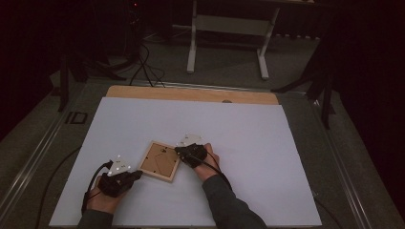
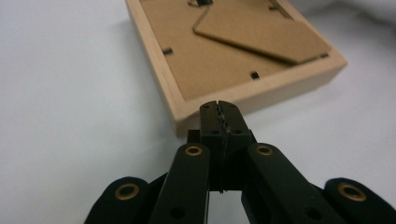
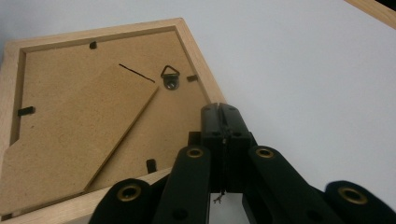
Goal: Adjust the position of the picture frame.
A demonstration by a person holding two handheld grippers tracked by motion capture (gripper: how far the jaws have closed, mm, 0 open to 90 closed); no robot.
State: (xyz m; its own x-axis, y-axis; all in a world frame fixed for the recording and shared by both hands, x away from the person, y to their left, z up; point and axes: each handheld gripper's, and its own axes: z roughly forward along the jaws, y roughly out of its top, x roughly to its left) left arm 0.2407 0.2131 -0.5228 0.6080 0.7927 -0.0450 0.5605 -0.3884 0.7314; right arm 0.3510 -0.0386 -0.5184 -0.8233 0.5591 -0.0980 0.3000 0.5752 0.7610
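Now frame [image 1: 159, 161] face-down between left gripper [image 1: 138, 174], right gripper [image 1: 177, 150].

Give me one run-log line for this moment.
Light wooden picture frame: face down on white sheet | left gripper: shut, tip at frame's corner | right gripper: shut, over frame's rim | nothing held

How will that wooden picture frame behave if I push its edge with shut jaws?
The picture frame lies flat, back up, on the smooth white sheet, so it would probably slide or pivot rather than tip. Its wooden rim looks stiff. The fold-out stand lies flat, though it might lift if caught.
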